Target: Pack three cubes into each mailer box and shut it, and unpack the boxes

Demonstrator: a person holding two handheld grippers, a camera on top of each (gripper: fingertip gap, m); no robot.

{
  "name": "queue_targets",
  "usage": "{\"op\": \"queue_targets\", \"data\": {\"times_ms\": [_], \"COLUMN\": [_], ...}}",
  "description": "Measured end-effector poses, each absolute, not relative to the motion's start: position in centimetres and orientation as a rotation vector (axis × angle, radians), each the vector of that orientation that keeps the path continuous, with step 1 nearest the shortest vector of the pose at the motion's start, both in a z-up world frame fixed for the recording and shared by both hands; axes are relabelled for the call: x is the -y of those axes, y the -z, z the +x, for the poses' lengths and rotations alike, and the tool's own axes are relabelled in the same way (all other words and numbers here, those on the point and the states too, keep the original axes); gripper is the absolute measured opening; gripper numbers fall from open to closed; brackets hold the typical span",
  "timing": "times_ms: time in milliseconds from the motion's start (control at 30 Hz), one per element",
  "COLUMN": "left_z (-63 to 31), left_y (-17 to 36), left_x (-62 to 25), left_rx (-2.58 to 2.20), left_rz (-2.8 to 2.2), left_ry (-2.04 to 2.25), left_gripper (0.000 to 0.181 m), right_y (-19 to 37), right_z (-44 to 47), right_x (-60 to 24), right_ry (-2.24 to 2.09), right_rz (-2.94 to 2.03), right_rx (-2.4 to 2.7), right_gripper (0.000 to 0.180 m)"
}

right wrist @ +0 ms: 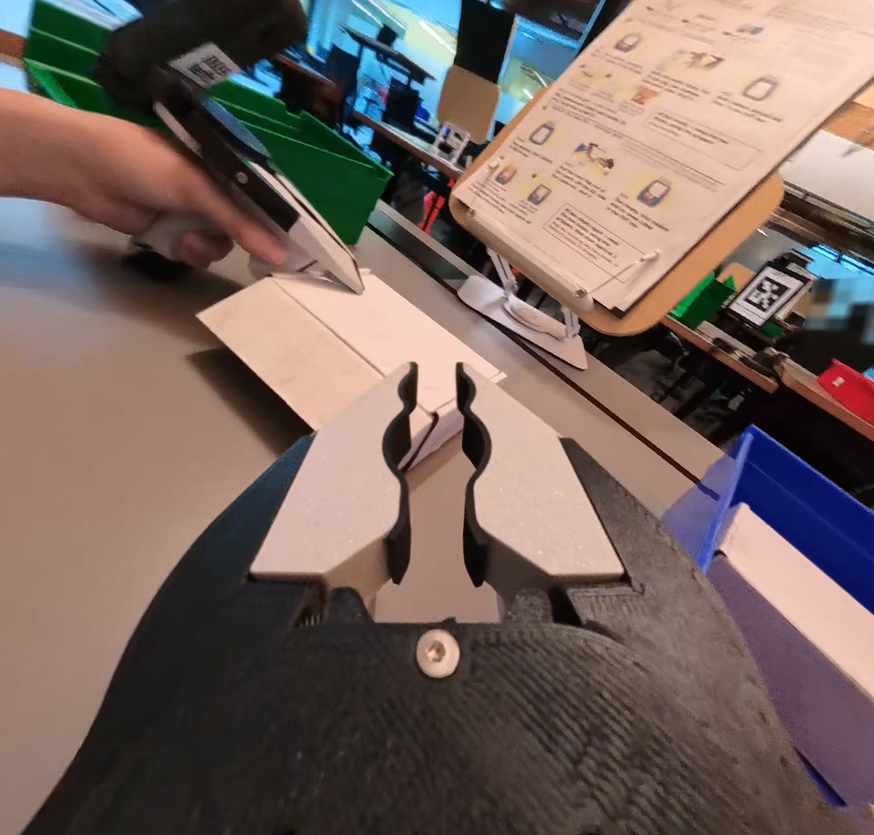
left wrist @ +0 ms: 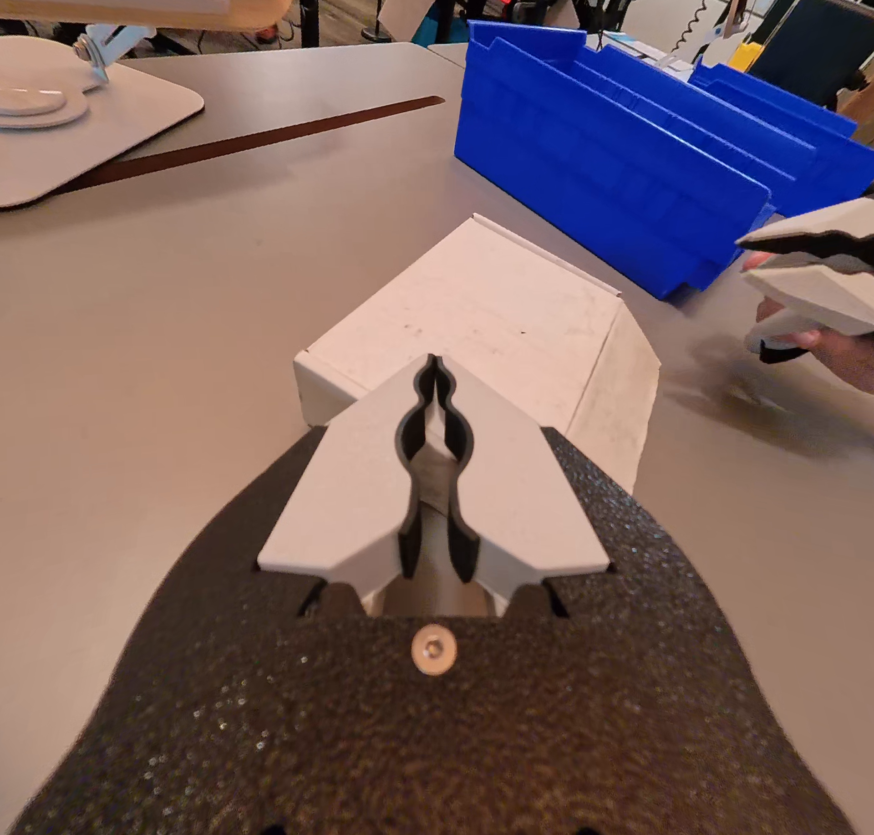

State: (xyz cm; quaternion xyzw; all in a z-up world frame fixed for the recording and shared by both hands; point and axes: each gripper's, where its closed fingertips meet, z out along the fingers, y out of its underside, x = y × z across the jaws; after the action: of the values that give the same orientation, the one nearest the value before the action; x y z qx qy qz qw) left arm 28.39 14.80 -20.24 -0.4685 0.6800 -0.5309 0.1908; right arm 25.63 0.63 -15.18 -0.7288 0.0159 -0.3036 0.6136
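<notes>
The left tool (left wrist: 434, 363) has its fingers pressed together with nothing between them, the tips resting on or just over the lid of a closed white mailer box (left wrist: 477, 311). The right tool (right wrist: 436, 372) has its fingers slightly apart and empty, poised at the box's (right wrist: 302, 339) near end, where a flap seam shows between them. The box lies flat on the grey tabletop (left wrist: 189, 339), away from its edges. Just beyond it stands a row of blue bins (left wrist: 615, 150). A document stand (right wrist: 615, 159) holding printed sheets sits toward the tabletop's far edge.
</notes>
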Motion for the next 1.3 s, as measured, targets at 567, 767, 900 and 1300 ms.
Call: {"op": "queue_targets", "data": {"times_ms": [567, 767, 900, 1300], "left_z": [27.3, 25.8, 23.5, 23.4], "left_y": [17.8, 17.8, 20.4, 22.9], "left_x": [-14.1, -15.2, -13.9, -13.1], "left_rx": [-1.881, -1.837, -1.949, -2.19], "left_rz": [-1.261, -1.409, -1.433, -1.287], "left_ry": [1.625, 1.622, 1.626, 1.406], "left_gripper": [0.042, 0.08, 0.087, 0.075], "right_y": [17.0, 17.3, 17.6, 18.8], "right_z": [27.7, 29.5, 31.2, 28.9], "right_x": [-3.5, -3.8, -3.7, -3.9], "right_ry": [0.234, 0.29, 0.22, -0.004], "right_rz": [-1.93, -1.886, -1.78, -1.806], "right_rx": [-0.206, -0.346, -0.507, -0.436], "right_gripper": [0.074, 0.075, 0.078, 0.064]}}
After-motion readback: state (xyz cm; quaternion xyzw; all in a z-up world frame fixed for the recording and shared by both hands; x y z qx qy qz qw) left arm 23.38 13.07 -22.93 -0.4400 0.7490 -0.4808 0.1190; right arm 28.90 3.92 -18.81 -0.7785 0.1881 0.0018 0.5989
